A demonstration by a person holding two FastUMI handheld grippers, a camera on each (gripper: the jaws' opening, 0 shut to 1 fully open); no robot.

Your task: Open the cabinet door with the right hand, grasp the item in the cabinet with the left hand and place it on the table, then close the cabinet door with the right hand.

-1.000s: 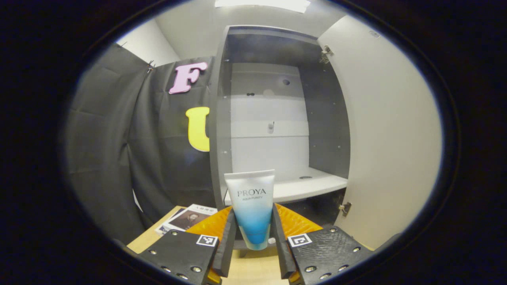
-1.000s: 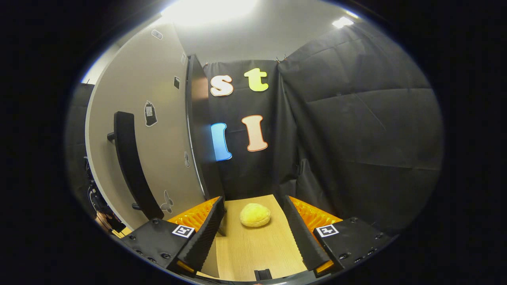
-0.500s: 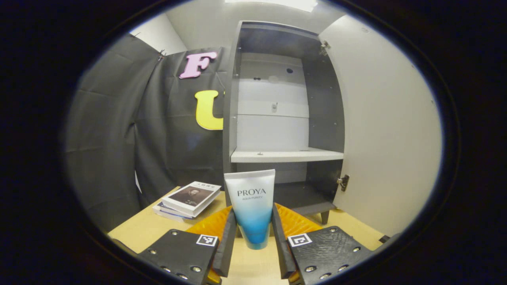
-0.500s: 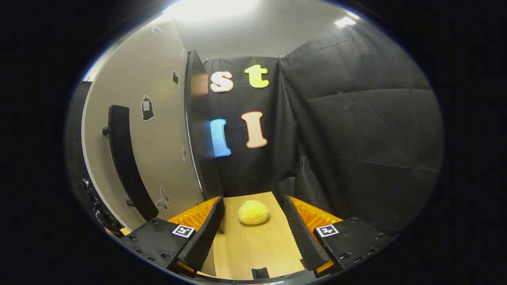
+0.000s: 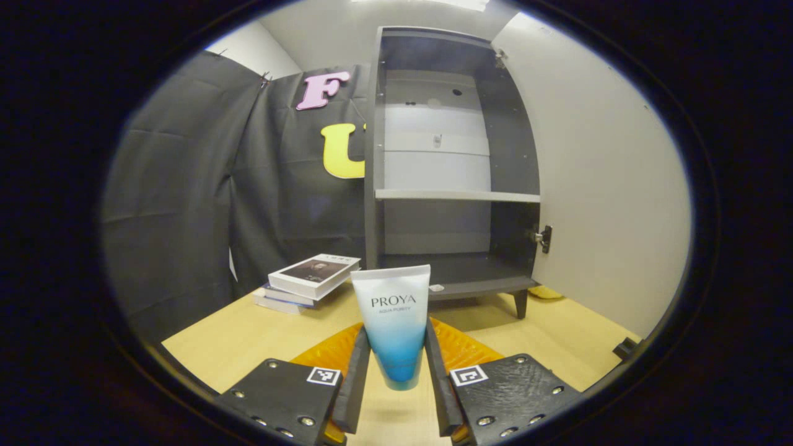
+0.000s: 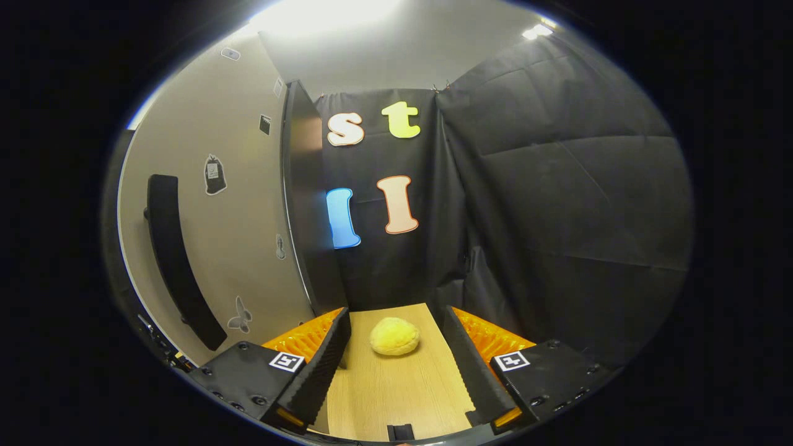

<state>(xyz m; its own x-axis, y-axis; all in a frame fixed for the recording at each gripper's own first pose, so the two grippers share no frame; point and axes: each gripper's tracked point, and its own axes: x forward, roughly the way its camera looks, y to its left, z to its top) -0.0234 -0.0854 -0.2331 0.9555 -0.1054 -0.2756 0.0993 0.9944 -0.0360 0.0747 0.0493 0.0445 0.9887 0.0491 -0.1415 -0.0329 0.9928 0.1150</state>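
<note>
left gripper clamped white-to-blue plastic tube above wooden table, to set down | right gripper gaped empty, waiting by beige cabinet door to close it

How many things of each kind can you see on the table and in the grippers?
White and blue squeeze tubes: 1, held in the left gripper, tube at
Stacked books: 2 at least
Round yellow fluffy lumps: 1
Dark cabinets with a pale open door: 1
Total: 5
</note>
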